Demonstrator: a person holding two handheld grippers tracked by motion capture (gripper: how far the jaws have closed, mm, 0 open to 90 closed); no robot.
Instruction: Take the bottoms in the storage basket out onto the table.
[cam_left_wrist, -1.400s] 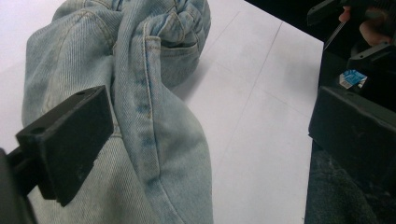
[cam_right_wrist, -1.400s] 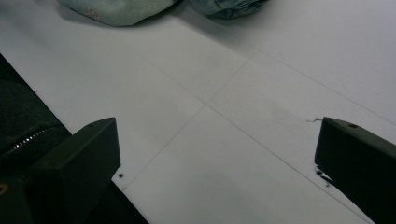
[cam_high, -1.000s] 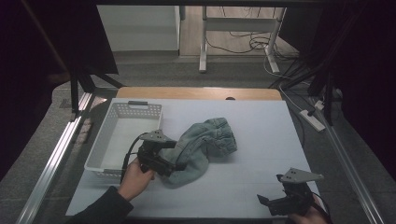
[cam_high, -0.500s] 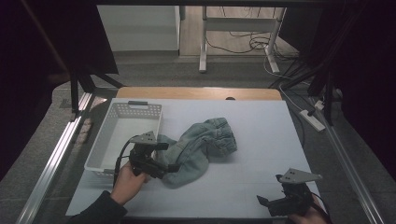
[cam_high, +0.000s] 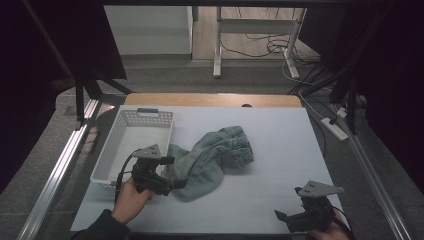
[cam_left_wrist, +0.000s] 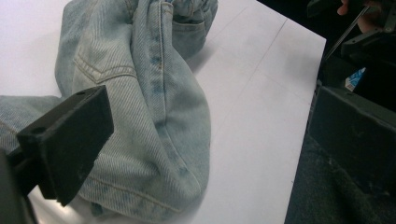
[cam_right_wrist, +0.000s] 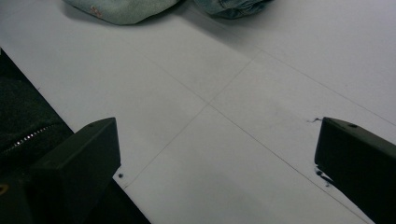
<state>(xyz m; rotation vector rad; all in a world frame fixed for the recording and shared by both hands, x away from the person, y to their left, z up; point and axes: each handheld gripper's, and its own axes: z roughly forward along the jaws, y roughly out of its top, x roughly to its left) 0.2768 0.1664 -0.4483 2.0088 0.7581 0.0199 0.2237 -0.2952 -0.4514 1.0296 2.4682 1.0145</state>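
Your left gripper (cam_high: 172, 175) sits at the near left of the white surface (cam_high: 280, 145), just in front of the white basket (cam_high: 131, 145), with your left hand (cam_high: 131, 197) wrapped around its handle. Its fingers point right, into the near edge of the jeans (cam_high: 212, 157). In the left gripper view one black finger (cam_left_wrist: 70, 140) stands against the denim (cam_left_wrist: 154, 107), which bunches up right beside and beyond it; the other finger is out of frame, so you cannot tell from these pictures whether the cloth is pinched.

The jeans lie crumpled around the middle of the surface, light blue, with a pocket seam and a hem showing close to your left gripper. One end reaches toward the basket's right wall, the other bunches toward the far right.

Your right gripper (cam_high: 292, 220) is at the near right corner, well apart from the jeans. In the right gripper view its fingers (cam_right_wrist: 79, 163) are spread wide with nothing but bare surface (cam_right_wrist: 233, 93) between them, and the edge of the jeans (cam_right_wrist: 126, 9) lies far ahead at the top.

The basket holds nothing that you can see.
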